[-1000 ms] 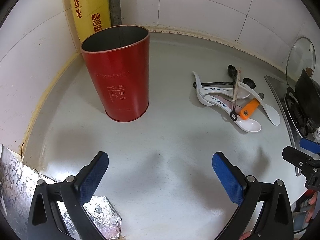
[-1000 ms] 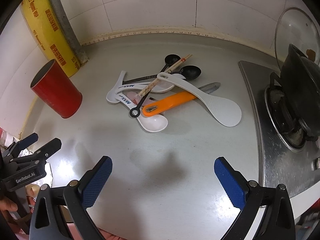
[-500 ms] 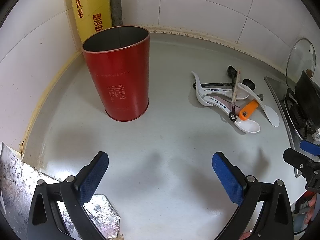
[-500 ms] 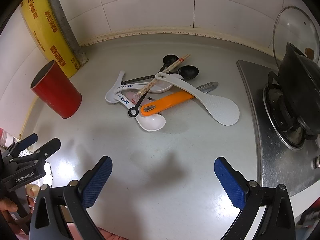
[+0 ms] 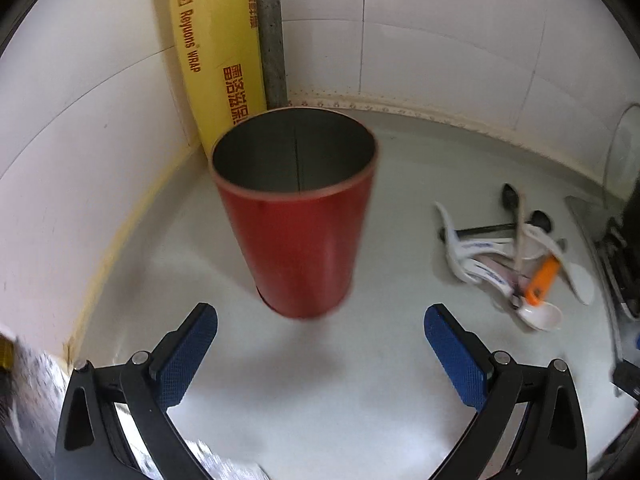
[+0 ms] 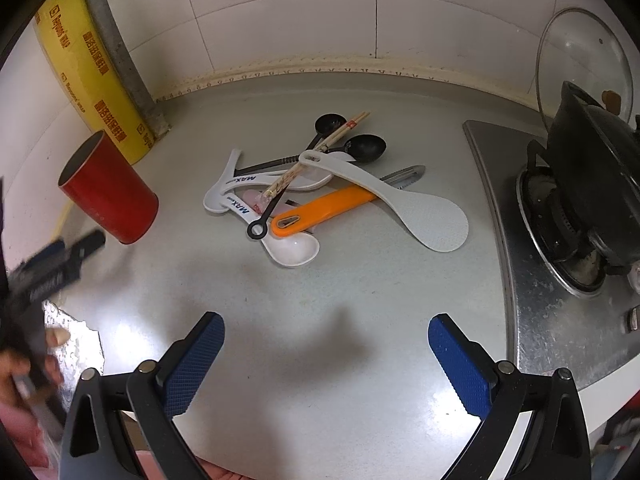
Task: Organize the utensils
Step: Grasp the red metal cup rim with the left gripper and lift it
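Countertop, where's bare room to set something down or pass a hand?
Bare counter lies between the red canister and the utensil pile, and along the front edge before the right gripper. Crowded: the pile itself, and the stove with its black pot.

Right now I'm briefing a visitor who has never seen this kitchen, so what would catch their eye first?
Probably the tall red canister, standing upright and open-topped near the corner, just ahead of the open left gripper. Next, the tangled utensil pile mid-counter, where an orange-handled peeler and a white rice paddle stand out. The right gripper hangs open, short of it.
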